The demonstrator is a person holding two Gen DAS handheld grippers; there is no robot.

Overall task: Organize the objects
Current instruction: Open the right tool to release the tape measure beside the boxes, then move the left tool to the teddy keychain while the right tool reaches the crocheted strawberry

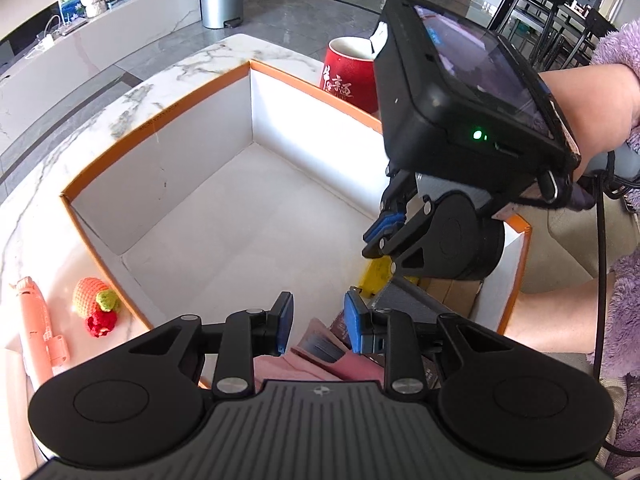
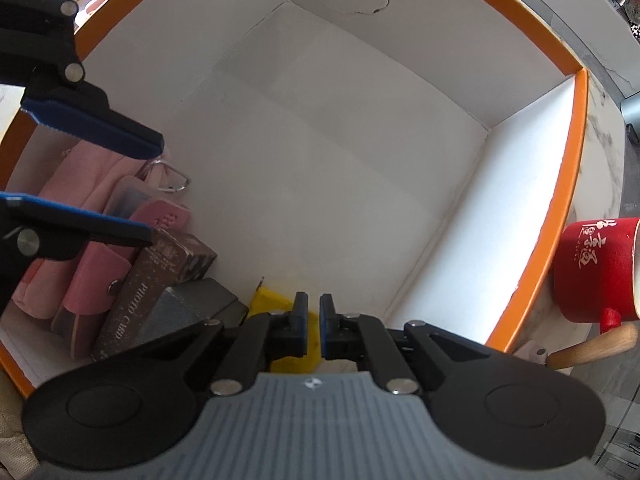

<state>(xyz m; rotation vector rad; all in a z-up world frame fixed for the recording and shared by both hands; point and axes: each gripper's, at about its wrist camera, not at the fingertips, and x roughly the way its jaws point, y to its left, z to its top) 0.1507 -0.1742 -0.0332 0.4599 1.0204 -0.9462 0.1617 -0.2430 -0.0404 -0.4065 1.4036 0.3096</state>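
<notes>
A white box with an orange rim [image 1: 168, 120] [image 2: 576, 128] sits on a marble table. In its near corner lie pink pouches [image 2: 92, 276] [image 1: 344, 364], a brown photo-card box [image 2: 152, 280], a grey box [image 2: 188, 308] and a yellow item [image 2: 276, 300] [image 1: 376, 276]. My left gripper [image 1: 318, 322] is open and empty above the pink pouches; it also shows in the right wrist view [image 2: 154, 192]. My right gripper [image 2: 313, 326] hangs over the yellow item with its jaws nearly closed and nothing between them; it also shows in the left wrist view [image 1: 380, 236].
A red mug [image 1: 352, 76] [image 2: 596, 268] with a wooden handle stands just outside the box's far side. A crocheted strawberry toy [image 1: 98, 304] and a coral pink tool [image 1: 38, 320] lie on the marble left of the box. The table edge curves behind.
</notes>
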